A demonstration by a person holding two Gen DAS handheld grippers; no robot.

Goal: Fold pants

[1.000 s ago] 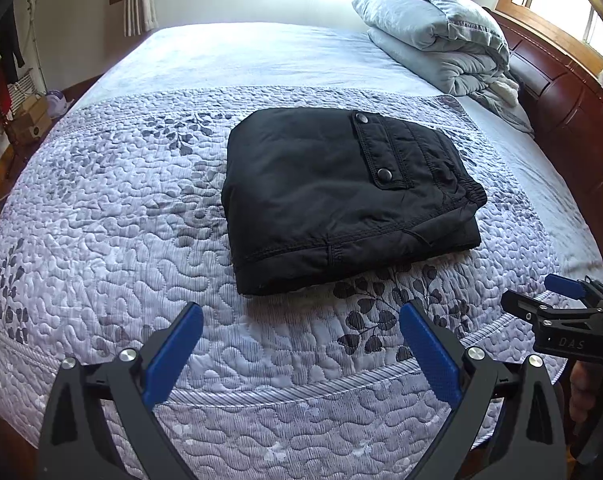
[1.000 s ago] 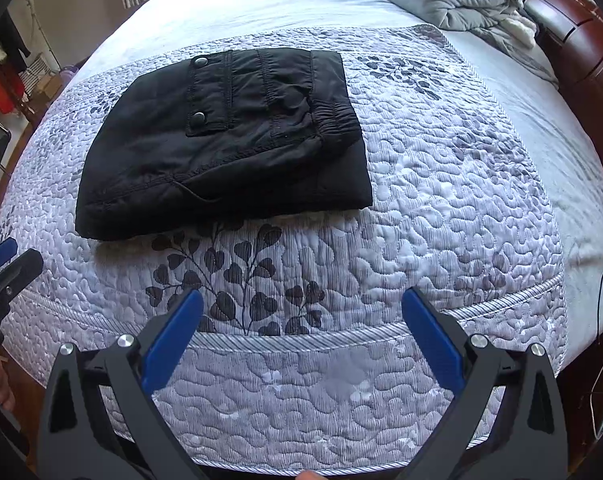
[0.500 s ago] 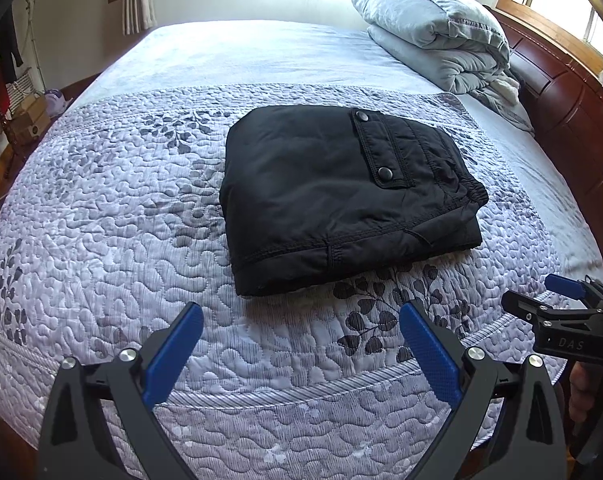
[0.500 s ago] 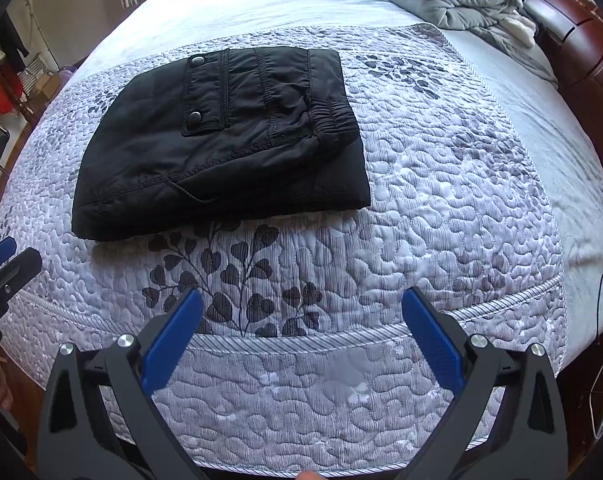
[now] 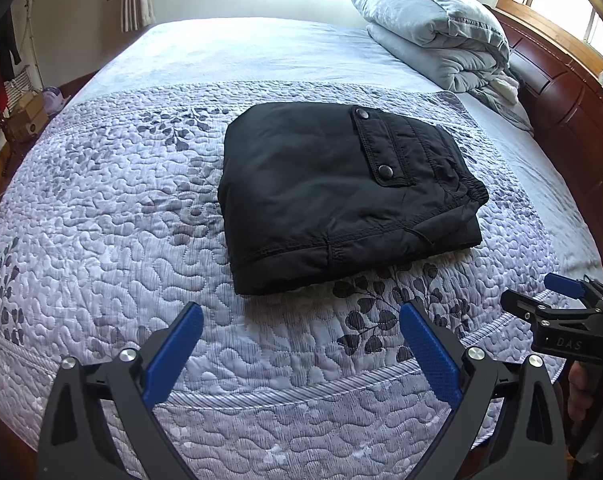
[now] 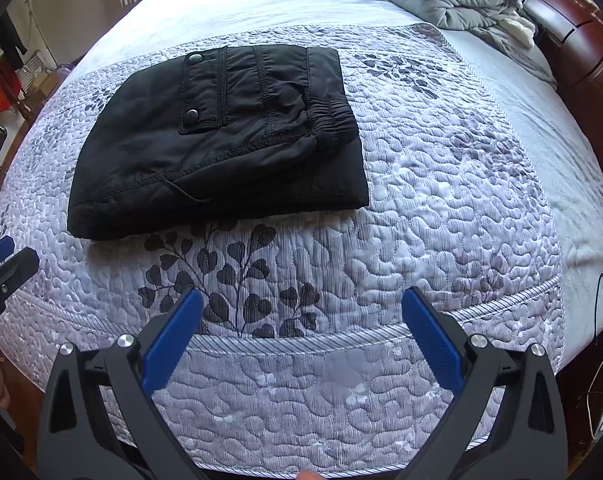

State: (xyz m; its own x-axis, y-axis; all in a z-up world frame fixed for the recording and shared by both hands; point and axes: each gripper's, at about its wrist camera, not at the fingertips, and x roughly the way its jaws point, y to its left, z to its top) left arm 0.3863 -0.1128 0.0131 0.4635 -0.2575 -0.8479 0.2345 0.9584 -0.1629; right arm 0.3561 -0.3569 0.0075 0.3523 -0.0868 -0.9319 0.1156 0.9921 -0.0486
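Black pants (image 5: 341, 196) lie folded into a compact rectangle on the quilted bedspread (image 5: 101, 220), pocket flap with two snaps on top. They also show in the right wrist view (image 6: 221, 140), up and left of centre. My left gripper (image 5: 301, 316) is open and empty, held back near the bed's front edge, short of the pants. My right gripper (image 6: 301, 300) is open and empty, also back from the pants. The right gripper shows at the right edge of the left wrist view (image 5: 557, 312). Part of the left gripper shows at the left edge of the right wrist view (image 6: 5, 264).
Folded grey bedding (image 5: 433, 44) is stacked at the bed's far right corner. A dark wooden headboard (image 5: 561, 108) runs along the right side. Clutter and hanging clothes (image 5: 5, 92) stand off the bed's left side. A cable (image 6: 597, 340) hangs at the right.
Both grippers have drifted only slightly, and the pants lie as they did. Both grippers stay open and empty.
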